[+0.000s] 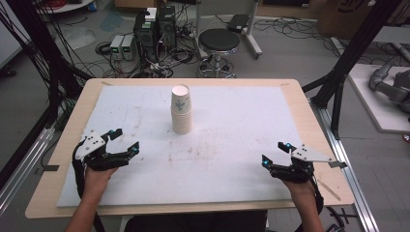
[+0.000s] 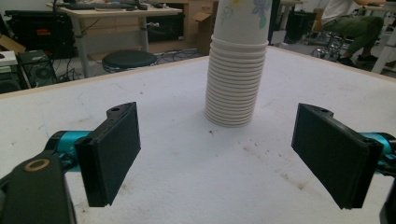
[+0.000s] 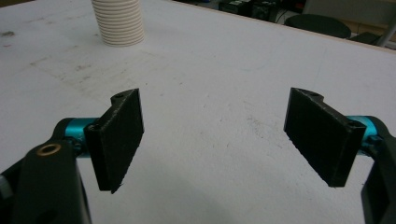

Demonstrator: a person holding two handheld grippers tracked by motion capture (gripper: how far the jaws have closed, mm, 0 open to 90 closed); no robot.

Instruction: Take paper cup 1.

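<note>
Nothing had begun: the cup stack (image 1: 181,110) stood untouched toward the desk's (image 1: 300,111) far edge, while left gripper (image 1: 124,140) and right gripper (image 1: 274,153) waited near the front corners, jaws released and empty.

The stack of cream paper cups (image 1: 181,115) has a matt finish; its nested rims form fine ridges. The white foam-like mat (image 1: 232,145) is matt, slightly rough and speckled with dirt. The light wooden desk (image 1: 309,125) shows a smooth edge. The black plastic fingers (image 2: 114,151) are matt and flat-faced, on glossy teal metal-looking mounts (image 2: 70,142).
</note>
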